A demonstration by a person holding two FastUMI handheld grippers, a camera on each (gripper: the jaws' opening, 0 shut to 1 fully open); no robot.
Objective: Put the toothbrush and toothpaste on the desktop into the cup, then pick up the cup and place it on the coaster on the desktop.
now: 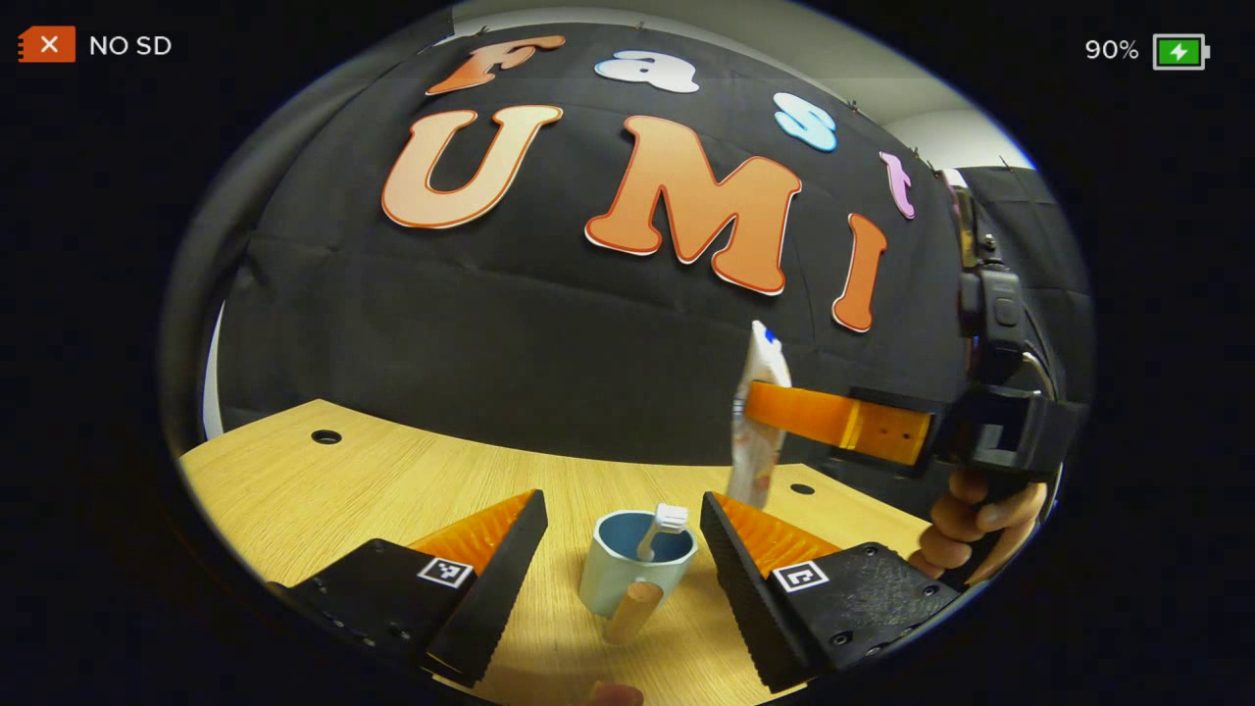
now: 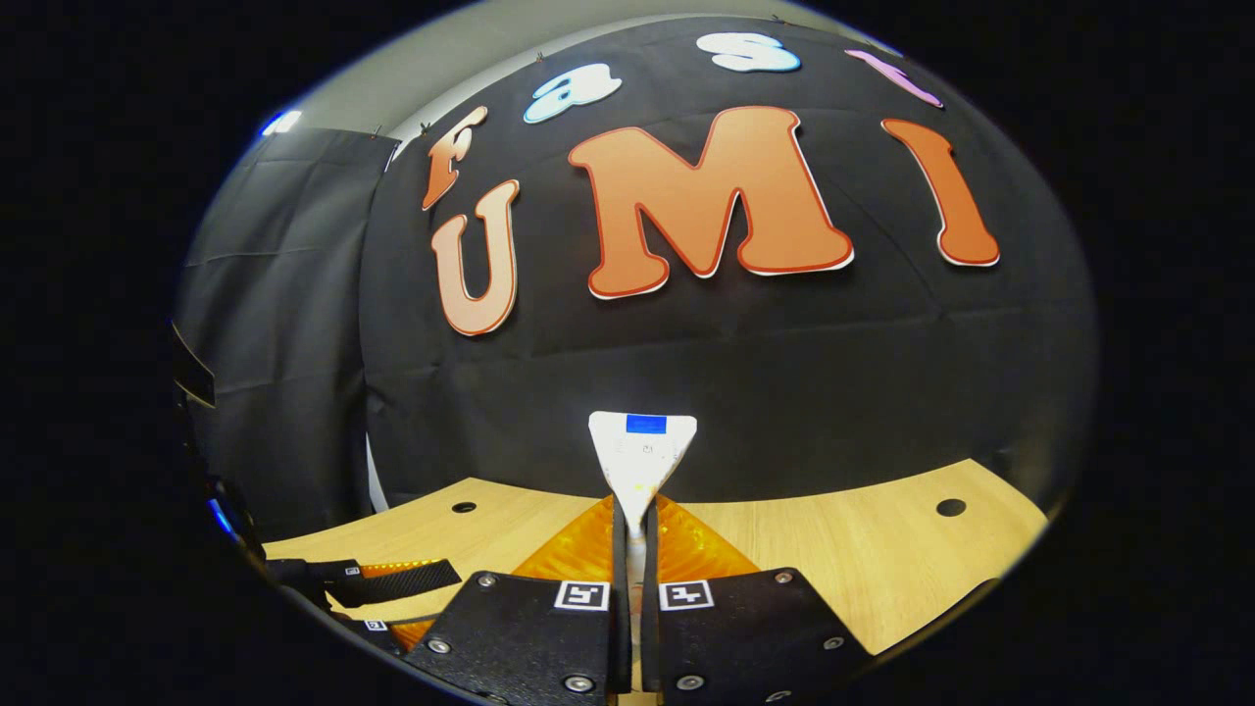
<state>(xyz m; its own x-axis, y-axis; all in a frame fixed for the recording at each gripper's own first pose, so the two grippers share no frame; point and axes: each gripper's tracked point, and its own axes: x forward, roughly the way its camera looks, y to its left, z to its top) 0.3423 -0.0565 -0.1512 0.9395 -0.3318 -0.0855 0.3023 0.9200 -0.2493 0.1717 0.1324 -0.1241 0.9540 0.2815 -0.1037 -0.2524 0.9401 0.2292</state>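
A blue cup [image 1: 627, 579] with a wooden handle stands on the wooden desktop [image 1: 324, 490], a toothbrush [image 1: 665, 525] standing in it head up. My left gripper [image 1: 623, 515] is open, its fingers on either side of the cup and apart from it. Above and to the right of the cup, the white toothpaste tube [image 1: 767, 358] hangs upright in the air, with my right gripper [image 1: 755, 404] shut on it. In the right gripper view the tube [image 2: 642, 451] rises from between the shut fingers of the right gripper [image 2: 635, 525].
A hand [image 1: 980, 529] holds the right gripper at the right. The desktop has small round holes [image 1: 326, 436] [image 2: 950, 507]. The black cloth wall stands close behind the table. The left gripper [image 2: 412, 580] lies low at the left in the right gripper view.
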